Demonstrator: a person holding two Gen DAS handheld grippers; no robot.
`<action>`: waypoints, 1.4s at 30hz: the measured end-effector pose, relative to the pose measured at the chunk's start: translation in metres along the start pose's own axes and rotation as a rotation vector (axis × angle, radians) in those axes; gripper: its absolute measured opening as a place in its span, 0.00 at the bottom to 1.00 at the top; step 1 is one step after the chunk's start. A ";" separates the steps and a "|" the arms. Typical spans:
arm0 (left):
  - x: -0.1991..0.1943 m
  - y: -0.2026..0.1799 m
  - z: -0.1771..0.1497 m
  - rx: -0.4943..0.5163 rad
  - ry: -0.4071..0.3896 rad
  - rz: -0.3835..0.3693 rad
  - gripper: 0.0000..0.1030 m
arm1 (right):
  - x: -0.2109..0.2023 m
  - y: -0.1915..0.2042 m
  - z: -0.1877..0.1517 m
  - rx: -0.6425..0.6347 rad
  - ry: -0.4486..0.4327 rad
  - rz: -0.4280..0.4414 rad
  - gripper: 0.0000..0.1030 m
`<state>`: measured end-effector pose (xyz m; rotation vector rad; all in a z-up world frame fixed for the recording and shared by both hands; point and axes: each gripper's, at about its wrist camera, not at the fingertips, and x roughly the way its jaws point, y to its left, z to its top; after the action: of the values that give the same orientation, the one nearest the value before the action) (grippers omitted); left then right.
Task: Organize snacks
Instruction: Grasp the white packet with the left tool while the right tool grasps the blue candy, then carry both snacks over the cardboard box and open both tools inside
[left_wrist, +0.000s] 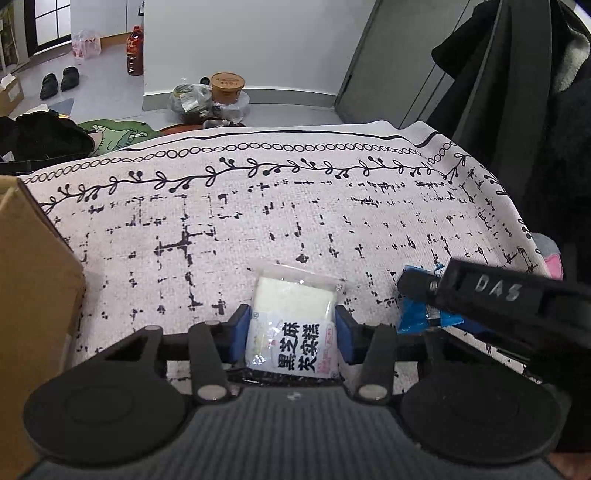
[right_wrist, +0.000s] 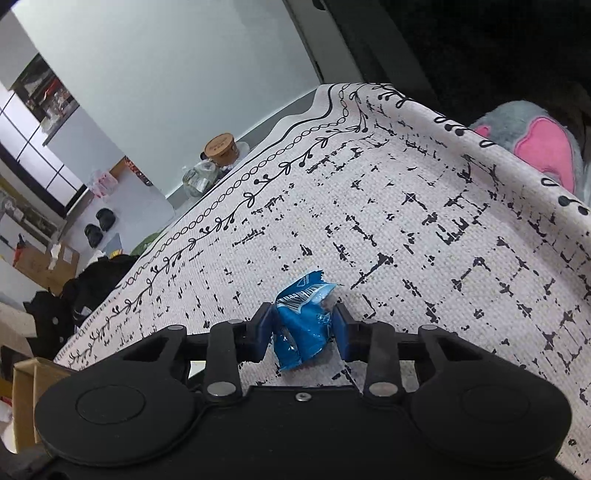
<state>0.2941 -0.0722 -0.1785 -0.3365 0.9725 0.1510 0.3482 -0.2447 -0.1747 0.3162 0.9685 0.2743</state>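
- Left gripper (left_wrist: 292, 334) is level, pointing far across the tablecloth (left_wrist: 295, 206), clamping a white snack packet (left_wrist: 293, 325).
- Right gripper (right_wrist: 303, 328), tilted, pinches a crumpled blue wrapper (right_wrist: 301, 325) to its right.

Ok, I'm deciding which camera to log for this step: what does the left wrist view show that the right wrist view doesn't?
Only the left wrist view shows the left gripper shut on the white snack packet, the tall side of the cardboard box at the left, and the right gripper from outside.

Only the right wrist view shows the right gripper shut on the blue snack packet head-on, with its barcode, and the grey and pink plush toy.

Both show the patterned tablecloth, the blue packet and the floor clutter beyond.
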 end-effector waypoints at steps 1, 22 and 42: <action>-0.001 0.000 -0.001 -0.004 0.000 0.004 0.44 | -0.001 0.001 0.000 -0.004 0.001 0.003 0.32; -0.079 0.034 -0.015 -0.051 -0.062 0.050 0.43 | -0.059 0.043 -0.007 -0.013 -0.073 0.066 0.29; -0.153 0.072 -0.003 -0.069 -0.165 0.001 0.43 | -0.122 0.086 -0.033 -0.035 -0.179 0.046 0.29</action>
<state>0.1860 -0.0018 -0.0683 -0.3804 0.8053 0.2104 0.2474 -0.2054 -0.0666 0.3258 0.7800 0.2987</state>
